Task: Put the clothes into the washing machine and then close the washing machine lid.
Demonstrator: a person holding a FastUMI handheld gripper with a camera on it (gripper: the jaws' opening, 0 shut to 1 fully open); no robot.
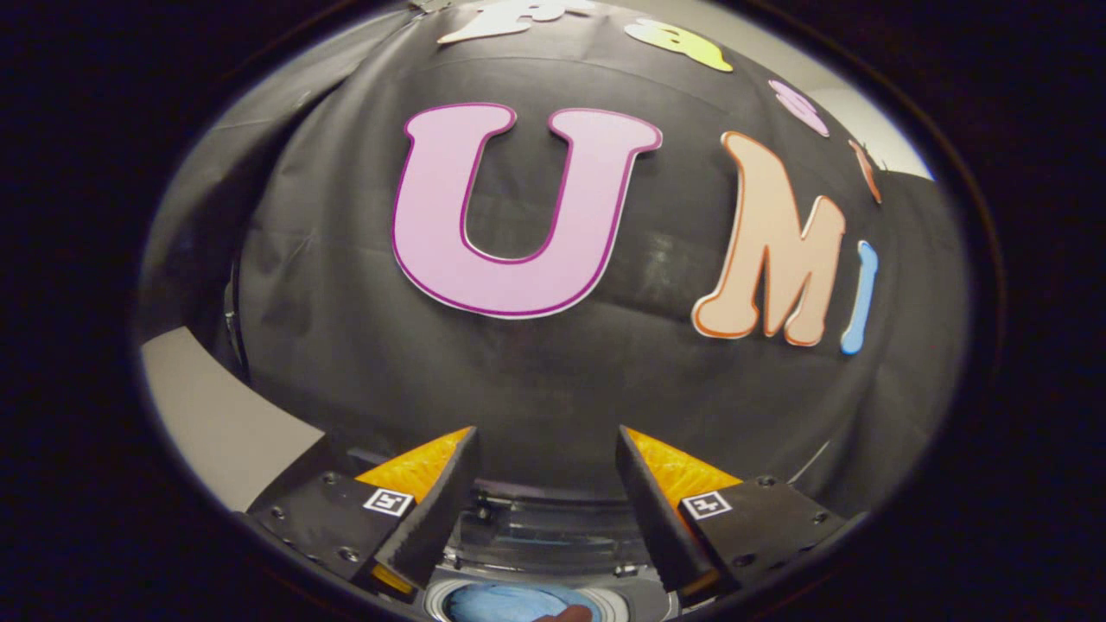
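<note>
Ahead, the gripper [546,432] points at the booth's wall [553,380], a black cloth that hangs in soft creases and bulges slightly forward. Its two fingers [432,510] stand apart with a wide gap between them, and nothing is held in that gap. Each finger is a wedge that narrows toward its tip, with a ribbed inner face and a flat block behind it carrying a small square marker [387,501].

Below and between the fingers lies the washing machine [536,527]. Its lid [540,531] is a clear, glossy panel with a rim, raised and leaning back toward the cloth wall, so the round opening [449,596] beneath the fingers is uncovered. Inside that opening sits a blue piece of clothing [510,602], soft and crumpled, nearly filling the ring of the drum. A small reddish-brown patch [566,614] shows at its near edge; what it is cannot be told.

Room for moving is open above the machine: the space between the fingertips and the cloth holds nothing. To the left, past the cloth's edge, a pale flat surface [207,423] curves away. The cloth's upper right edge gives onto a light wall [873,121].
</note>
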